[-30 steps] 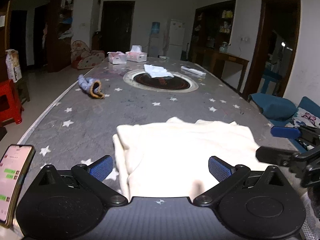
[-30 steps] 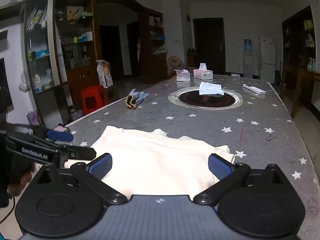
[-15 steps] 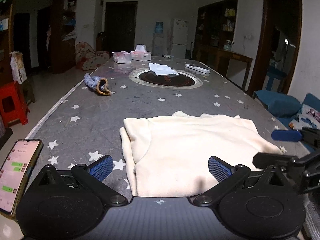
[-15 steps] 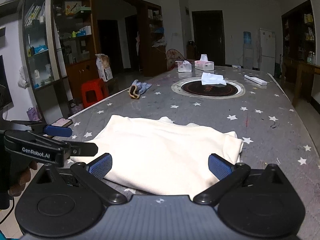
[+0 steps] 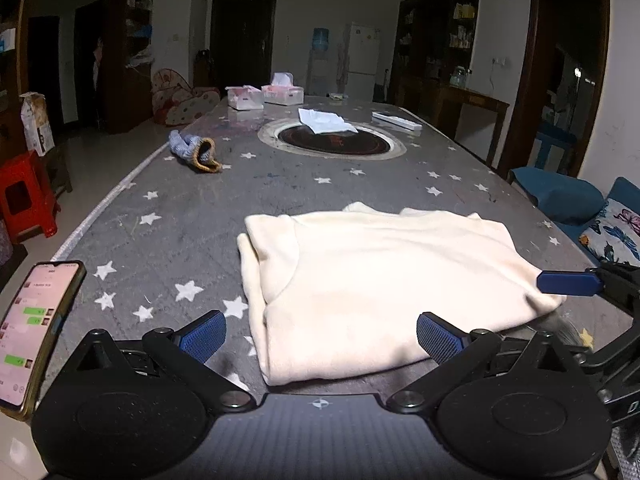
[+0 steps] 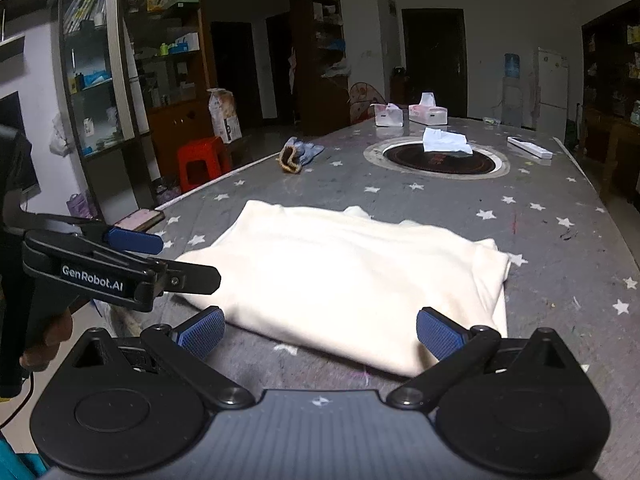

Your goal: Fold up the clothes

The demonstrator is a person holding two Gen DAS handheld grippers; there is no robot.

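A cream garment lies folded flat on the grey star-patterned table; it also shows in the right wrist view. My left gripper is open and empty, just short of the garment's near edge. My right gripper is open and empty, at the garment's near edge. The right gripper shows at the right edge of the left wrist view, and the left gripper shows at the left of the right wrist view. Neither touches the cloth.
A phone with a lit screen lies near the table's left front edge. A blue glove, a round hotplate with a white cloth on it, two tissue boxes and a remote lie farther back. A red stool stands left.
Both grippers have pulled back and up from the garment, which now lies farther ahead and fully in view. Both stayed open.
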